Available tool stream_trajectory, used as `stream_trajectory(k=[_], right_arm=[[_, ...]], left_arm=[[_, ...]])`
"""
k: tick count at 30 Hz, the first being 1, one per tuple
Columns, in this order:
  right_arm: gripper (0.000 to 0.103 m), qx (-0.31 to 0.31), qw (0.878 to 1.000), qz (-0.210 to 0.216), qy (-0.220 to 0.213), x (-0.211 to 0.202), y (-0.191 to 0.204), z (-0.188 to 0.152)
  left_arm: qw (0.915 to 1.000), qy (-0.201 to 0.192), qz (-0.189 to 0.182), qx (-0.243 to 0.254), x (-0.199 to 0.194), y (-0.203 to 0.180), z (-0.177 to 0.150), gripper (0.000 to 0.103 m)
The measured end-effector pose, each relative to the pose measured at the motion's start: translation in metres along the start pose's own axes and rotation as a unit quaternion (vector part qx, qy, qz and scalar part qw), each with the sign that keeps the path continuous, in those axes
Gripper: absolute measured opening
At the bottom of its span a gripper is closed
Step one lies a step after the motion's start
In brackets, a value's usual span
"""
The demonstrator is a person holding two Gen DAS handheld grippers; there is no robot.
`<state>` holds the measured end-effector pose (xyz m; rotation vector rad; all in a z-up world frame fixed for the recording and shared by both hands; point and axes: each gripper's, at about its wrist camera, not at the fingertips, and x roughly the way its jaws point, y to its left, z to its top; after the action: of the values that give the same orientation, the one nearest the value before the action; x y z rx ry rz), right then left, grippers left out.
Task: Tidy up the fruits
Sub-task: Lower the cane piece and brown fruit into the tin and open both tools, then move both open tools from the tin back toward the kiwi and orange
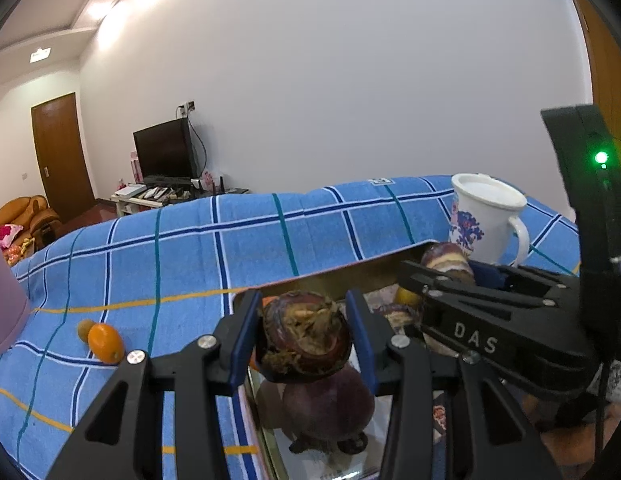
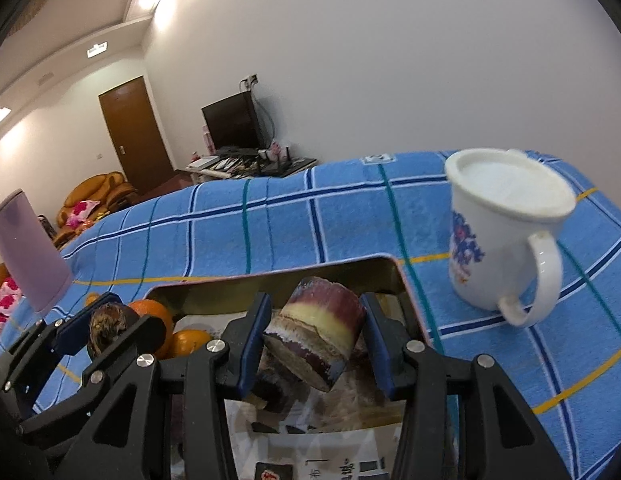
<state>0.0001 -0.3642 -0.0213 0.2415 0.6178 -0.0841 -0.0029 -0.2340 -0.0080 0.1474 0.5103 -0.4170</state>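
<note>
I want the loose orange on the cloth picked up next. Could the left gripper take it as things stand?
Probably not yet. The left gripper is shut on a piece of sugarcane over the box. The orange lies uncovered on the cloth, so the path looks free once emptied.

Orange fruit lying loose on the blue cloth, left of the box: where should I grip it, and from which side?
Take the orange fruit across its short middle, coming down from above. It lies on its side on the blue cloth, elongated, so the narrow waist suits the jaws. A smaller brownish fruit touches its far-left end; keep the fingers off that end.
</note>
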Motion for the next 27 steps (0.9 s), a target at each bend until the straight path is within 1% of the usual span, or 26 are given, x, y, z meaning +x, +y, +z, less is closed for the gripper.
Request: stream_trajectory(k=[3,7,9,10,12,14,15,16,17,19,21,24,27], right_arm=[[0.049,0.012,1.0,0.012,0.016,0.005,-0.002,-0.001],[0.049,0.012,1.0,0.014,0.015,0.004,0.0,-0.002],[0.05,0.015,1.0,0.015,0.016,0.003,0.0,-0.003],[0.051,0.018,1.0,0.017,0.017,0.003,-0.001,-0.003],[0.051,0.03,0.999,0.022,0.018,0.003,-0.004,-0.002],[0.051,0.045,0.998,0.029,0.012,-0.001,-0.01,-0.002],[0.053,0.055,0.998,0.032,0.001,-0.005,-0.014,-0.002],[0.055,0.063,0.997,0.031,-0.011,-0.01,-0.017,-0.001],[0.065,0.068,0.997,0.031,-0.023,-0.013,-0.019,0.0],[0.078,0.076,0.995,0.033,-0.05,-0.022,-0.02,0.0],[0.079,0.071,0.994,0.03,-0.08,-0.032,-0.017,-0.001],[0.079,0.052,0.994,0.008,-0.094,-0.037,-0.009,-0.001],[0.079,0.041,0.992,-0.013,-0.117,-0.045,-0.005,-0.002]], left_arm=[[1.0,0.004,-0.004,-0.002,0.002,0.001,0.001,0.045],[1.0,-0.001,0.001,-0.002,0.0,0.001,-0.001,0.045],[1.0,-0.002,0.001,-0.005,-0.001,0.001,-0.002,0.047],[1.0,-0.003,0.001,-0.007,-0.001,0.003,-0.001,0.05],[0.9998,-0.006,0.006,-0.017,-0.002,0.006,-0.001,0.061],[0.9994,-0.012,0.01,-0.03,-0.004,0.009,-0.001,0.08],[0.9991,-0.016,0.011,-0.037,-0.005,0.011,0.0,0.085],[0.9989,-0.019,0.011,-0.043,-0.006,0.012,0.0,0.095],[0.9987,-0.024,0.01,-0.045,-0.008,0.012,0.001,0.103],[0.9987,-0.034,0.007,-0.038,-0.012,0.009,0.001,0.103],[0.9986,-0.047,0.007,-0.023,-0.017,0.003,0.002,0.103],[0.9975,-0.062,0.026,-0.021,-0.023,0.002,0.003,0.103],[0.9975,-0.055,0.031,-0.032,-0.023,0.01,0.005,0.103]])
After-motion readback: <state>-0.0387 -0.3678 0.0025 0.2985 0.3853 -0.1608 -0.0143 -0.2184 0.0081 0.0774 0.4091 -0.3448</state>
